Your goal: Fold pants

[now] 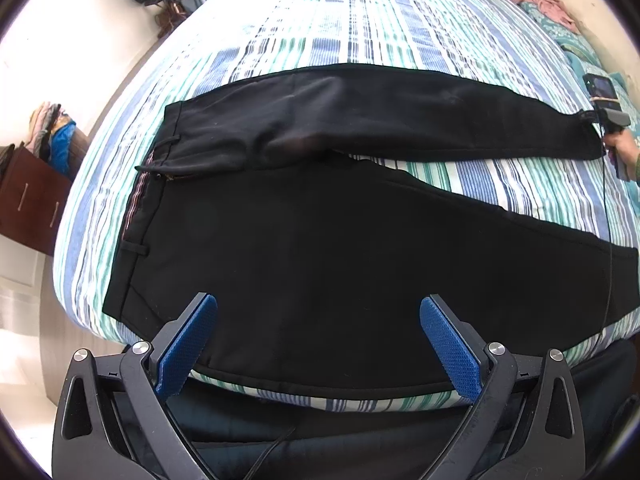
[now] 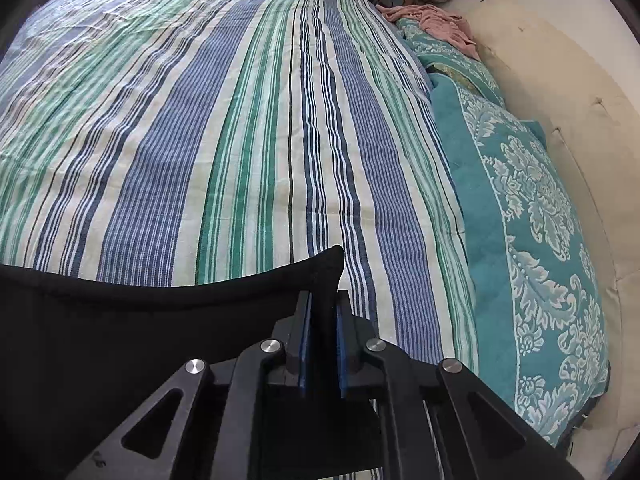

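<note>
1. Evidently the pants [image 1: 320, 232] lie flat on the bed [image 1: 360, 32], legs splayed, ready for folding.
2. Right gripper [image 2: 322, 320] pinches the far leg's hem, probably to swing it over.
3. Left gripper [image 1: 318, 344] hovers wide open, holding nothing.

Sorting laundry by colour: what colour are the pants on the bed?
Black pants, seen best in the left wrist view, spread over the striped bedsheet.
</note>
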`<move>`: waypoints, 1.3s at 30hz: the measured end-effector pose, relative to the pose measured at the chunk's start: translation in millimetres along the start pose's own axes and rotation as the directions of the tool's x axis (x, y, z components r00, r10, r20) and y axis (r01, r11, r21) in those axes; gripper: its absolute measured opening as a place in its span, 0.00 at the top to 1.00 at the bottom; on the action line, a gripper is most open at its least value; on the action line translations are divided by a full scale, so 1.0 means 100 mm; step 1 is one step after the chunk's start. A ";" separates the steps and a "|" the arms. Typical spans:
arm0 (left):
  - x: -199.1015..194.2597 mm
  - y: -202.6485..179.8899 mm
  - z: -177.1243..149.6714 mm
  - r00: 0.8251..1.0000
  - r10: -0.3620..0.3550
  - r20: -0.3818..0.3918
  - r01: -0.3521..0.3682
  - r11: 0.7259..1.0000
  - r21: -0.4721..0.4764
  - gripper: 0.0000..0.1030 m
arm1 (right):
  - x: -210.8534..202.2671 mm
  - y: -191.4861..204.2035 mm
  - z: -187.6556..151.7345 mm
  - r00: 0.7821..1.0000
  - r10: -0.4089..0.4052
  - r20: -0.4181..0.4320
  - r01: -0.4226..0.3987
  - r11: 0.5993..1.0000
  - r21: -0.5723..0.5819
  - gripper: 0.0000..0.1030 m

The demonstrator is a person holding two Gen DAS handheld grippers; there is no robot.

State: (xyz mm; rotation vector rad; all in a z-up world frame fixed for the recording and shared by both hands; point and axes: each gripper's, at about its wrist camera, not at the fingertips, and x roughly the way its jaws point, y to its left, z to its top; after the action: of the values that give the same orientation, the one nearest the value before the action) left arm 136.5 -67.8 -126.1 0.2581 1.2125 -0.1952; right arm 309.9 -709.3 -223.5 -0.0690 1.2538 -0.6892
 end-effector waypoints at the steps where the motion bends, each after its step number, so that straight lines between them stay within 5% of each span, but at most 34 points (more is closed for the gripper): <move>1: 0.01 0.00 0.00 1.000 0.008 0.005 -0.008 1.000 0.011 0.01 | 0.03 0.02 -0.06 1.000 -0.006 -0.015 0.006 1.000 0.013 0.67; 3: 0.04 0.03 0.05 0.999 0.027 0.029 -0.028 0.999 0.030 0.01 | -0.06 -0.02 -0.17 1.000 -0.013 0.013 0.012 0.998 0.060 0.33; 7: 0.30 0.22 0.41 0.993 0.064 0.104 -0.061 0.998 -0.029 0.01 | -0.65 -0.12 -0.60 0.983 0.115 0.144 -0.138 0.978 0.157 0.26; 9: 0.49 0.30 0.56 0.992 0.061 0.113 -0.051 0.995 -0.088 0.01 | -1.07 -0.14 -1.00 0.951 0.241 0.195 -0.281 0.935 0.215 0.19; 11: 0.64 0.32 0.59 0.994 0.049 0.100 -0.036 0.991 -0.126 0.01 | -1.48 -0.11 -1.54 0.897 0.373 0.238 -0.430 0.861 0.271 0.08; 14: 0.84 0.18 0.43 0.998 0.004 0.063 0.003 0.995 -0.104 0.01 | -1.88 -0.03 -2.38 0.832 0.490 0.260 -0.553 0.773 0.312 0.03; 19: 1.18 -0.12 0.06 1.000 0.017 -0.010 -0.017 1.000 0.022 0.00 | -1.50 -0.29 -3.42 0.927 0.376 0.000 -0.336 0.827 0.451 0.03; 21: 1.16 -0.08 0.00 1.000 -0.007 0.015 0.007 1.000 -0.001 0.00 | -1.22 -0.64 -3.76 0.937 0.326 -0.122 -0.203 0.796 0.570 0.03; 22: 1.16 -0.05 -0.01 1.000 -0.016 0.002 0.016 1.000 -0.007 0.00 | -1.25 -0.79 -3.87 0.942 0.326 -0.076 -0.214 0.762 0.611 0.04; 24: 1.13 0.00 -0.01 1.000 -0.024 -0.017 0.024 0.999 -0.026 0.01 | -1.46 -0.89 -3.92 0.948 0.317 -0.015 -0.236 0.736 0.634 0.05; 28: 0.91 0.04 -0.10 0.998 -0.057 0.031 0.059 0.997 -0.054 0.01 | -2.03 -0.61 -3.80 0.961 0.269 0.063 -0.257 0.786 0.563 0.03; 33: 0.77 -0.15 -0.22 0.992 -0.104 0.069 0.102 0.994 0.023 0.01 | -2.60 0.41 -3.61 0.890 0.428 0.156 -0.453 0.792 0.409 0.02; 37: 0.90 -0.21 -0.25 0.994 -0.101 0.046 0.101 0.995 0.010 0.01 | -2.78 1.43 -3.49 0.837 0.532 0.127 -0.547 0.810 0.214 0.02; 39: 0.97 -0.24 -0.31 0.995 -0.102 0.023 0.102 0.995 -0.008 0.00 | -2.83 1.82 -3.50 0.844 0.522 0.125 -0.534 0.837 0.115 0.02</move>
State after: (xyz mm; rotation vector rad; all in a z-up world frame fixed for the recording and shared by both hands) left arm 135.2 -82.8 -229.7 0.1852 1.2050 -0.2803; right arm 39.7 -307.8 -176.7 0.3581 1.0637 -0.2856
